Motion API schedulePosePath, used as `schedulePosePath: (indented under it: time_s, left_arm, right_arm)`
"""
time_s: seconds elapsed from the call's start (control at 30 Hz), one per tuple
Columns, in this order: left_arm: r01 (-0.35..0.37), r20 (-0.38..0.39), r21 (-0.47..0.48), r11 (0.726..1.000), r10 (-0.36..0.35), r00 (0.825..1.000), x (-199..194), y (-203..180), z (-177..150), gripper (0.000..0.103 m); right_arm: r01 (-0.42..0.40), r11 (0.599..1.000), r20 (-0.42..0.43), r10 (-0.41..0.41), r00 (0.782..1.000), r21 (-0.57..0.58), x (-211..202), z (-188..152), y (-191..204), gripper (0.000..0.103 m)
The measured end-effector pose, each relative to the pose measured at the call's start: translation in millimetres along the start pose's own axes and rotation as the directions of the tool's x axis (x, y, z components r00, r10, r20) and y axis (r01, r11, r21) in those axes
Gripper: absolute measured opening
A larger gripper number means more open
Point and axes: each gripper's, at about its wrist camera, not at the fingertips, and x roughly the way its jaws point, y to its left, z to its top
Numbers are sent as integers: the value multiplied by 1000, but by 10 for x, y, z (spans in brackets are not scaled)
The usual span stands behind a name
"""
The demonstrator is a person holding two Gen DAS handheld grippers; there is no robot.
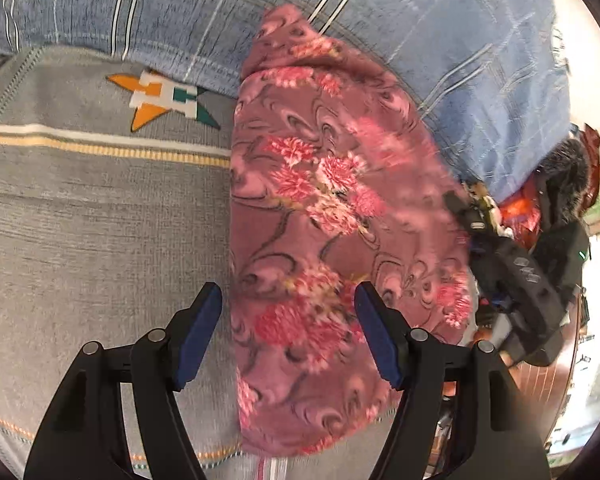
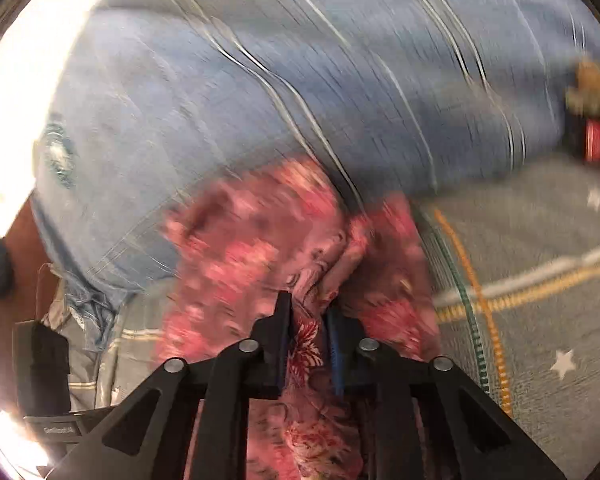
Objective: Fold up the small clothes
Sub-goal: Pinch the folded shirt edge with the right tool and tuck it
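A pink garment with a red flower print [image 1: 332, 216] lies on the grey bed cover [image 1: 92, 216], stretching from the blue pillow down toward the camera. In the left wrist view my left gripper [image 1: 288, 336] hovers over the garment's near part, open, its blue pads [image 1: 198, 340] spread with nothing pressed between them. In the right wrist view, which is blurred, my right gripper [image 2: 308, 320] is shut on a raised fold of the same floral garment [image 2: 260, 248], the cloth pinched between the two pads. The right gripper's black body [image 1: 516, 276] shows at the garment's right edge.
A large blue striped pillow [image 1: 340, 12] lies across the far side, touching the garment's top end. The grey cover carries a star logo [image 1: 160, 100] and yellow stripes. Dark clutter and a wooden floor [image 1: 540, 384] sit beyond the bed's right edge.
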Motion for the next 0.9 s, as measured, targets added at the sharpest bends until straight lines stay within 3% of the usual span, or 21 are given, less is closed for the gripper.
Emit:
schedulePosePath:
  time_s: [0.03,0.1,0.2,0.33,0.4,0.47,0.5,0.53,0.57,0.6,0.63,0.7,0.8,0.9]
  left_arm:
    - [-1,12,3,1000,1,1000,-34,-1,-14,68]
    - [-16,3,-3,1000,16,1000,31,2,-27,71]
    - [-77,-45,10,997,77,996,207,-40,-55,71]
    - [-90,0,70,994,90,996,-11,-143,-154,70]
    - [-67,15,90,994,66,998,-128,-135,-284,70]
    - [-74,21,101,992,72,997,-131,-115,-403,70]
    - [-84,13,101,991,83,996,-87,-96,-454,70]
    - [-93,-2,97,991,94,996,-20,-74,-453,70]
    - [-102,-20,89,991,104,994,4,-50,-489,70]
    - [-101,-34,79,992,104,994,2,-5,-520,70]
    - [-101,-19,79,992,103,995,-42,26,-556,70]
    - [-108,-10,72,992,109,994,-89,63,-611,70]
    - [-128,-22,71,989,130,991,-131,56,-663,70]
    - [-109,3,78,991,109,994,-258,38,-763,70]
  right_arm:
    - [-26,999,50,25,998,24,-123,-7,-26,13]
    - [-8,993,88,-3,996,120,-229,-67,-228,13]
    - [114,963,-80,-98,992,244,123,-205,-620,13]
    - [10,966,32,-19,999,260,-347,-267,-567,23]
    - [-33,970,33,26,999,241,-543,-364,-526,46]
    - [-30,979,-10,33,999,203,-651,-568,-484,54]
    - [-21,983,-48,30,998,181,-598,-664,-445,54]
    - [3,989,-77,8,997,145,-526,-642,-407,47]
    - [39,996,-80,-32,996,82,-570,-640,-302,7]
    - [45,999,-63,-43,997,31,-646,-635,-224,4]
    - [21,999,20,-22,1000,38,-820,-645,-185,3]
    - [6,994,79,-15,997,110,-949,-638,-256,3]
    - [156,979,-61,-149,987,134,-713,-793,-489,3]
    - [89,981,13,-93,996,170,-903,-846,-405,11]
